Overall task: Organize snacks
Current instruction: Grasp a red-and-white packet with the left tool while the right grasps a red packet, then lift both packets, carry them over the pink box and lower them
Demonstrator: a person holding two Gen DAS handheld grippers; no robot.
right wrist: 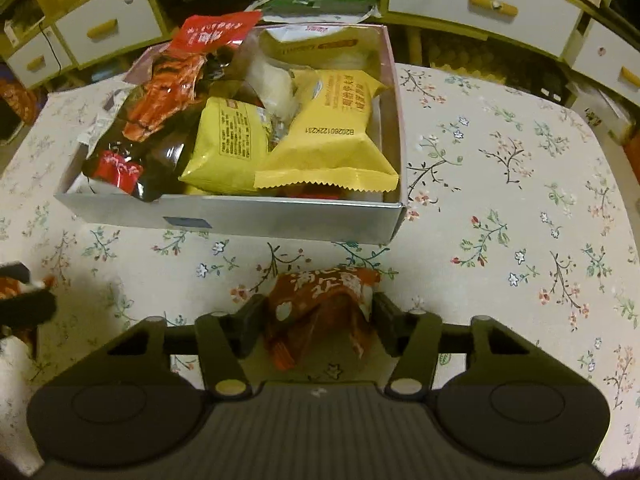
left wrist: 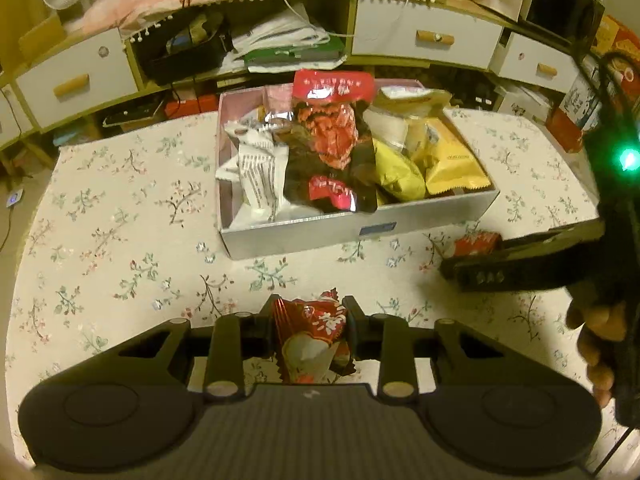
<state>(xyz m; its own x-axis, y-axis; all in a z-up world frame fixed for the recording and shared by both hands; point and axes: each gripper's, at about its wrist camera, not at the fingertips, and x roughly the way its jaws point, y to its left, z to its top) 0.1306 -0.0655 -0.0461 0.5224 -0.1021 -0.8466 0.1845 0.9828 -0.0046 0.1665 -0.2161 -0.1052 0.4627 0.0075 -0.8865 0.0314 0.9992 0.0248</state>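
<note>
A silver box (left wrist: 296, 236) full of red, white and yellow snack packets stands mid-table; it also shows in the right wrist view (right wrist: 280, 220). My left gripper (left wrist: 310, 320) is shut on a small red snack packet (left wrist: 316, 340), in front of the box. My right gripper (right wrist: 318, 318) is shut on an orange-red snack packet (right wrist: 320, 304), just in front of the box's near wall. The right gripper (left wrist: 468, 258) with its packet shows at the right in the left wrist view. The left gripper (right wrist: 24, 300) shows at the far left edge in the right wrist view.
The table has a floral cloth (left wrist: 120, 220), with bare cloth left of the box and to its right (right wrist: 500, 180). Behind the table stand shelves with white drawers (left wrist: 424, 36) and cluttered cubbies (left wrist: 280, 40).
</note>
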